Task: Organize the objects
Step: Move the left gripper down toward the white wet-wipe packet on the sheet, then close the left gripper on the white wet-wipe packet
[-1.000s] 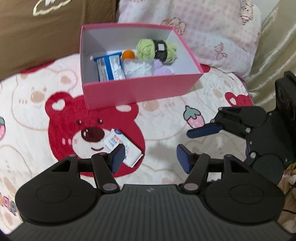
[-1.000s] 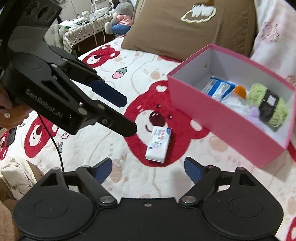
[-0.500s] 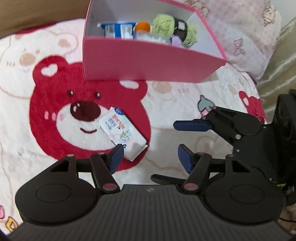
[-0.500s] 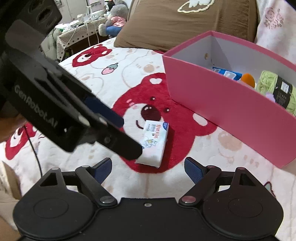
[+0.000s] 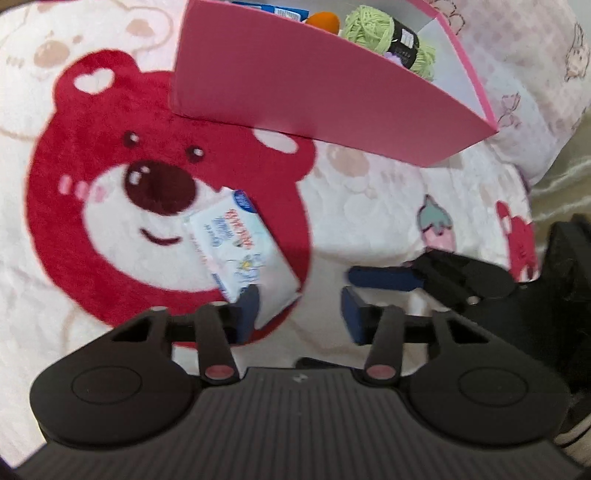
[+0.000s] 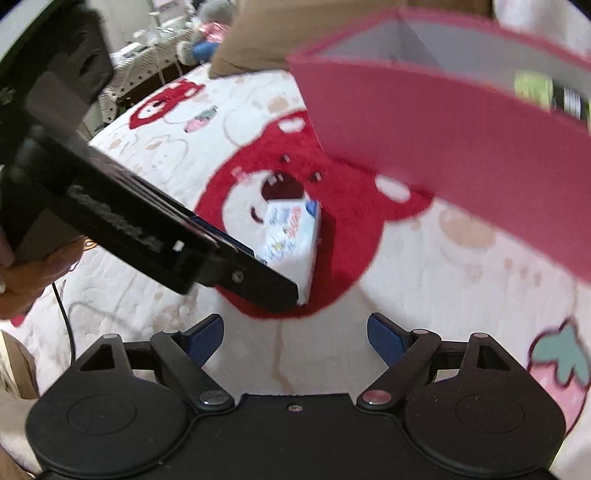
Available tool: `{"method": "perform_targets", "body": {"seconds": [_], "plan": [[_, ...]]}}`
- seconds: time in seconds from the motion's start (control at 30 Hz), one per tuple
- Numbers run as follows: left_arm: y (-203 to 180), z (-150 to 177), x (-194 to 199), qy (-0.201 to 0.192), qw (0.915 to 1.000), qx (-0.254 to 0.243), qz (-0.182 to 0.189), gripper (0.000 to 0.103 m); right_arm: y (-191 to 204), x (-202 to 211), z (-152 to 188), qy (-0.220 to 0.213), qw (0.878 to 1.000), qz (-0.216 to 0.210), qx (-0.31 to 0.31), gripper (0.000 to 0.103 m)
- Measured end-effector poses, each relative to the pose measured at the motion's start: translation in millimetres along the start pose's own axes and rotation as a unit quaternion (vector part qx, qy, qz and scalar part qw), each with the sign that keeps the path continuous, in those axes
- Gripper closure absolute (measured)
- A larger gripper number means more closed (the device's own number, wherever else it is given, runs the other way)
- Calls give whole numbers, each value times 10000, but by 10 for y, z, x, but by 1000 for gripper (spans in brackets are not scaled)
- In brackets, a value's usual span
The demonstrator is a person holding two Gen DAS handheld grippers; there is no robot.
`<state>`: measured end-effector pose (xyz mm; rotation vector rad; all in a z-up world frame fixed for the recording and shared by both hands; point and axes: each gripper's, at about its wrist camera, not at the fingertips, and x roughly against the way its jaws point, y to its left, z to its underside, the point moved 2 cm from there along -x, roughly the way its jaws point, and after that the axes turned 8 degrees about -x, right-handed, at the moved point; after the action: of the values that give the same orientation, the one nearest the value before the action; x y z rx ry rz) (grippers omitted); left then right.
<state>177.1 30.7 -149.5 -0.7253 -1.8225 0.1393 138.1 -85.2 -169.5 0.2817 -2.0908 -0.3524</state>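
A white tissue pack (image 5: 240,251) with blue and red print lies on the red bear's face on the blanket. My left gripper (image 5: 299,314) hangs low over its near end. Its jaws are closing, the left pad overlaps the pack's near corner, and the right pad stands clear of it. In the right wrist view the left gripper's black fingers (image 6: 258,280) reach the pack (image 6: 291,236) from the left. My right gripper (image 6: 295,336) stands wide open just short of the pack, nothing between its fingers. Behind stands a pink box (image 5: 295,74) holding green yarn (image 5: 373,26).
The box also holds an orange item (image 5: 323,20) and a blue packet (image 5: 273,9). A pink patterned pillow (image 5: 535,74) lies right of the box, a brown pillow (image 6: 332,37) behind it. A person's hand (image 6: 33,273) and a cable (image 6: 66,325) are at the left.
Both grippers have sunk toward the blanket and closed in on the tissue pack, which now looks larger. The left jaws have narrowed. The right jaws stay wide.
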Motion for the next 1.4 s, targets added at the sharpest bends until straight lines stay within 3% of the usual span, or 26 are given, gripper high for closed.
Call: {"method": "perform_targets", "body": {"seconds": [0.13, 0.2, 0.37, 0.47, 0.57, 0.67, 0.77, 0.87, 0.97, 1.03, 1.1, 1.2, 1.4], "plan": [[-89, -6, -144, -5, 9990, 184, 408, 63, -76, -9, -9, 9, 9997, -124, -208, 16], [-143, 27, -236, 118, 9996, 115, 248, 68, -81, -13, -7, 18, 9998, -80, -169, 20], [-235, 124, -167, 123, 9998, -151, -29, 67, -24, -11, 37, -21, 9999, 45, 100, 22], [-219, 133, -31, -19, 9995, -176, -253, 61, -23, -9, 18, -110, 9999, 3, 65, 22], [-96, 107, 102, -245, 9979, -9, -607, 48, -55, -22, 1, -204, 9995, -6, -235, 22], [55, 78, 63, -157, 9973, 206, -686, 46, -35, -28, -8, -226, 9994, 45, -243, 23], [124, 100, -48, -27, 9977, 388, -558, 50, -18, -37, -3, -219, 9996, 88, -180, 27], [186, 112, -130, -254, 9951, 946, -139, 52, -16, -24, 4, -226, 9996, 93, -111, 29], [142, 92, -200, -283, 9935, 1104, 39, 68, -36, -14, 5, -236, 9996, 94, -106, 33], [79, 72, -259, -233, 9921, 1194, 320, 71, -51, -8, 7, -255, 9996, 118, -100, 37], [-5, 37, -297, -260, 9929, 1099, 372, 71, -57, -1, 10, -274, 9994, 193, -27, 46], [-108, 10, -274, -319, 9962, 796, 149, 71, -52, -10, 28, -326, 9986, 371, 203, 57], [-78, -20, -19, -567, 9974, 318, -317, 71, -138, -6, 15, -598, 9974, 371, 119, 65]]}}
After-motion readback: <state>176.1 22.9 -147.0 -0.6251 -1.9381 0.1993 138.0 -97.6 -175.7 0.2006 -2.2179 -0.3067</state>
